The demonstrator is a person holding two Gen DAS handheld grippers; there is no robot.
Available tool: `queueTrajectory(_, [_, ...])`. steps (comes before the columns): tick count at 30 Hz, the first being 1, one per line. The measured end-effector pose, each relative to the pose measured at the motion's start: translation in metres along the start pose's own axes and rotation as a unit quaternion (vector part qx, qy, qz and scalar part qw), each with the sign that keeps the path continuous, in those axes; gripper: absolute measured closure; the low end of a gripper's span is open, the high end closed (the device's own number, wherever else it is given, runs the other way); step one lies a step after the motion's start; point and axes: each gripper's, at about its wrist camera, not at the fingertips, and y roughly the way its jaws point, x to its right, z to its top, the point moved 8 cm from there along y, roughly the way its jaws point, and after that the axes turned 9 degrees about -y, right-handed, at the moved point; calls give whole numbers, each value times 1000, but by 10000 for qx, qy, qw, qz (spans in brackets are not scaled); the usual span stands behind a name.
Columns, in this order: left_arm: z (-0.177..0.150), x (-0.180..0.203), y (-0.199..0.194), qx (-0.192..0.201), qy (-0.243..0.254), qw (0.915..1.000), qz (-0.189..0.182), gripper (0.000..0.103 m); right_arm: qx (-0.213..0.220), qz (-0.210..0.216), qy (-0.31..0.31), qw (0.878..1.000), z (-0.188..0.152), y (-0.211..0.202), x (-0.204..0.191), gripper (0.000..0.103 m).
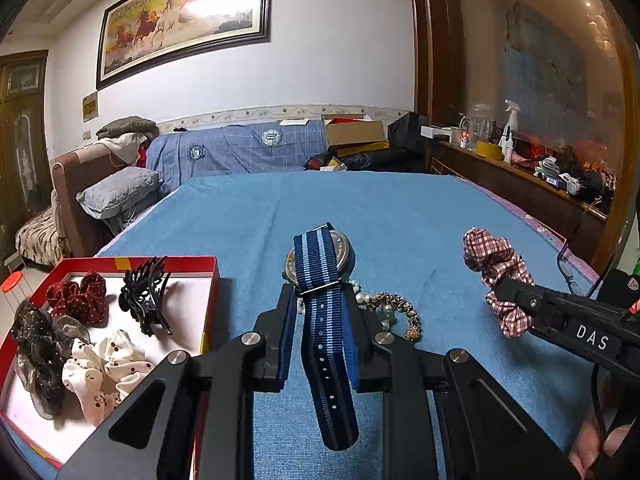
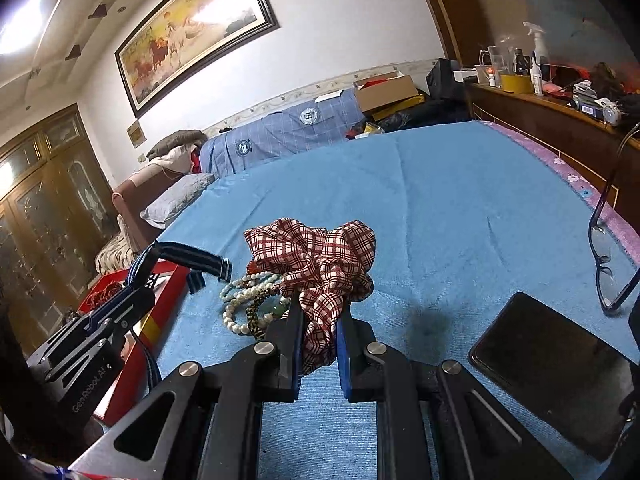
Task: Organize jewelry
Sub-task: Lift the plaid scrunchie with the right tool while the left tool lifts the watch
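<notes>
Woven nylon, striped navy and pale blue, runs up between the jaws of the left gripper [image 1: 325, 304]: they are clamped on the strap of a watch [image 1: 320, 264], whose round metal case stands lifted just beyond the tips, the loose end of the band with its punched holes hanging down toward the camera. Beside it to the right, the right gripper [image 2: 319, 312] has its jaws pressed together on a crumpled red-and-white plaid scrunchie [image 2: 320, 264], held clear above the blue bedspread [image 1: 400, 208] (a coarse, towel-like weave).

Just past both grippers lies a tangle of bracelets [image 2: 252, 300]: round pearl-white beads, a speckled leopard-pattern band and some green stones, resting on the bedspread.

To the left sits a shallow red box [image 1: 212, 280] with a white floor. In it are a cream scrunchie with cherries [image 1: 104, 372], a sheer black organza scrunchie [image 1: 36, 344], a dark red dotted scrunchie [image 1: 78, 296] and a glossy black claw clip [image 1: 146, 296].

On the right, a flat black phone [image 2: 552, 364] and dark-framed glasses [image 2: 604, 264] lie near the bed's edge.

Farther back stand a grey pillow [image 1: 120, 190], a sofa under blue checked cloth [image 1: 240, 148] and a framed horse painting [image 1: 180, 12].
</notes>
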Motion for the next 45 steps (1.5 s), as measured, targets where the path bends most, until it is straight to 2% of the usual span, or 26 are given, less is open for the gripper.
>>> queueTrajectory(14, [-4,11,-20,60,152,9999,53,83,270,-255,-98,9993,3,-15,-1,88])
queueTrajectory(22, [-9,24,-53,203,405,9990,-27,83,360,-134,14,9993,-11,-36,-8,88])
queueTrajectory(31, [-4,23,-79,308,360,9988,-75,82,388,97,407,9984,-25,-49,4,88])
queueTrajectory(36, [-2,18,-88,328,325,9989,-57,82,391,72,465,9981,-31,-61,5,88])
queueTrajectory(45, [1,17,-99,393,253,9989,-92,82,486,146,310,9982,-19,-79,-7,88])
